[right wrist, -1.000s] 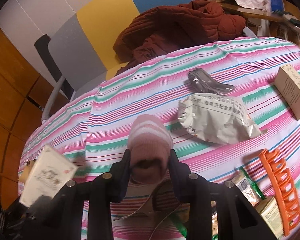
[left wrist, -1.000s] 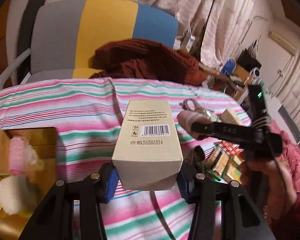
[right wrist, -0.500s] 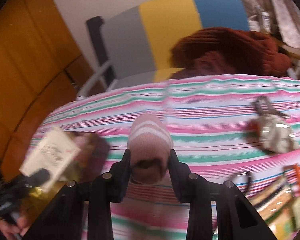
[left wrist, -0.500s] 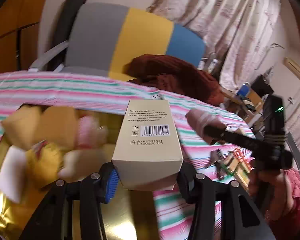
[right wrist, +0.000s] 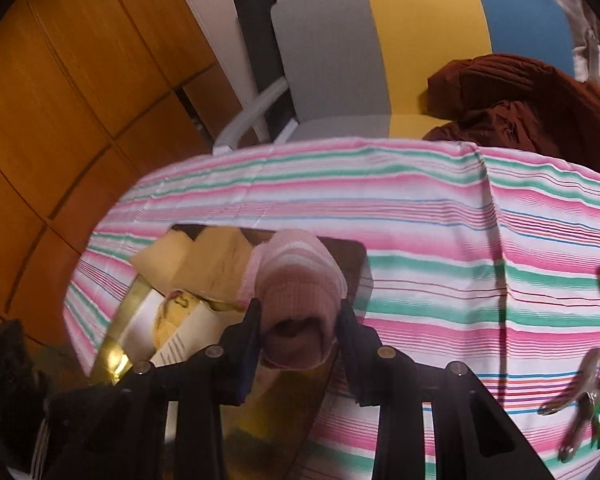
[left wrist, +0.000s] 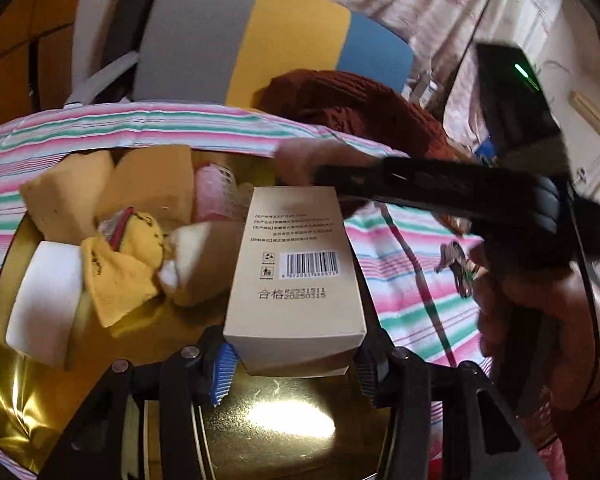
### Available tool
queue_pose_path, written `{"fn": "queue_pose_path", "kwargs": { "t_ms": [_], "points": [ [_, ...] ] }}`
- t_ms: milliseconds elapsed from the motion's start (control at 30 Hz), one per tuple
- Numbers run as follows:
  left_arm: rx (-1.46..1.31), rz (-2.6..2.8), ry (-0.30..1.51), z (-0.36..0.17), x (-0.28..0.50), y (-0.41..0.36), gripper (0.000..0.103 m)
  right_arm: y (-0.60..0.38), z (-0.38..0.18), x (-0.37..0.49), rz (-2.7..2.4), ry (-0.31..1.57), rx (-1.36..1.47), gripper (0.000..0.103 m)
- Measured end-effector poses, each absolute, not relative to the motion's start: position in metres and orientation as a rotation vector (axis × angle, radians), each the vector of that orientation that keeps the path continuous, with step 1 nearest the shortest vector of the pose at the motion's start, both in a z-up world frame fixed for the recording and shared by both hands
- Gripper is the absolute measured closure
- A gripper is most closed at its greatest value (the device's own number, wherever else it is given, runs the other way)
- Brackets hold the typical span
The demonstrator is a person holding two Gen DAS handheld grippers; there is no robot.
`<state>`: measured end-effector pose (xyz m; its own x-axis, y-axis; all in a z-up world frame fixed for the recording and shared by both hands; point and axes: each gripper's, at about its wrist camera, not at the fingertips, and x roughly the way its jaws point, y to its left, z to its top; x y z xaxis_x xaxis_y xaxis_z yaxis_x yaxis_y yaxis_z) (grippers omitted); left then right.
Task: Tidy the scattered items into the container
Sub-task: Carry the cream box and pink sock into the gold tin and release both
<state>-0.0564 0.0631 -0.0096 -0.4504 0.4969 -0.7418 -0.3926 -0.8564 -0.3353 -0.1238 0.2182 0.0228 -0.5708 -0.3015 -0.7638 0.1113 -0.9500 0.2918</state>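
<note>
The left gripper [left wrist: 296, 364] is clamped on a beige cardboard box [left wrist: 296, 276], its blue-padded jaws pressing the box's two sides, seen from the left wrist camera with the barcode face of the box turned up. The box hangs over the gold tin [left wrist: 52, 396], above the tin's right half, whose shiny bare floor shows under the gripper. Already lying in the tin, to the box's left, are yellow sponges [left wrist: 112, 196], a white foam block [left wrist: 44, 292], a yellow cloth [left wrist: 128, 268] and a pink roll [left wrist: 214, 194] near the tin's far edge. The tin sits on a striped tablecloth [left wrist: 412, 292] of pink, green and white. Right of the box, the right gripper [left wrist: 300, 160] reaches in blurred from the side, carrying a pink sock [left wrist: 300, 156] toward the tin's far right corner, with the person's hand [left wrist: 540, 312] behind it. A bunch of keys [left wrist: 456, 264] lies on the cloth well right of the tin. Beyond the table stand a grey, yellow and blue chair [left wrist: 260, 40] and a dark red jacket [left wrist: 356, 104]. From the right wrist camera, the right gripper [right wrist: 298, 336] is closed on the rolled pink sock [right wrist: 296, 300], which is squeezed between both jaws and held over the tin's far right corner. The gold tin [right wrist: 116, 356] lies below and left of the sock, with the sponges [right wrist: 204, 260] inside and the beige box [right wrist: 188, 340] partly visible at the left jaw. Keys [right wrist: 584, 400] rest on the striped tablecloth [right wrist: 440, 280] far right of the tin, and the chair [right wrist: 400, 48] and jacket [right wrist: 520, 104] stand behind.
</note>
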Motion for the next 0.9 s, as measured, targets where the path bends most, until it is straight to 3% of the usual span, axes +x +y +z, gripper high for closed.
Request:
{"fn": "queue_pose_path", "kwargs": {
  "t_ms": [300,500,733,900],
  "points": [
    [-1.355,2.226,-0.169,-0.036,-0.07,0.075,0.053,0.206,0.002,-0.154,-2.598,-0.238,1.414,0.063],
    [-1.43,2.177,-0.247,-0.045,-0.072,0.072,0.052,0.206,0.013,-0.145,-2.603,-0.276,1.313,0.034],
    [-1.443,2.126,-0.303,-0.044,-0.063,0.072,0.051,0.234,0.033,-0.113,-2.646,-0.381,1.197,0.033],
    [-1.445,2.182,-0.369,-0.045,-0.078,0.078,0.041,0.249,0.041,-0.094,-2.655,-0.475,1.136,0.033]
  ]
}}
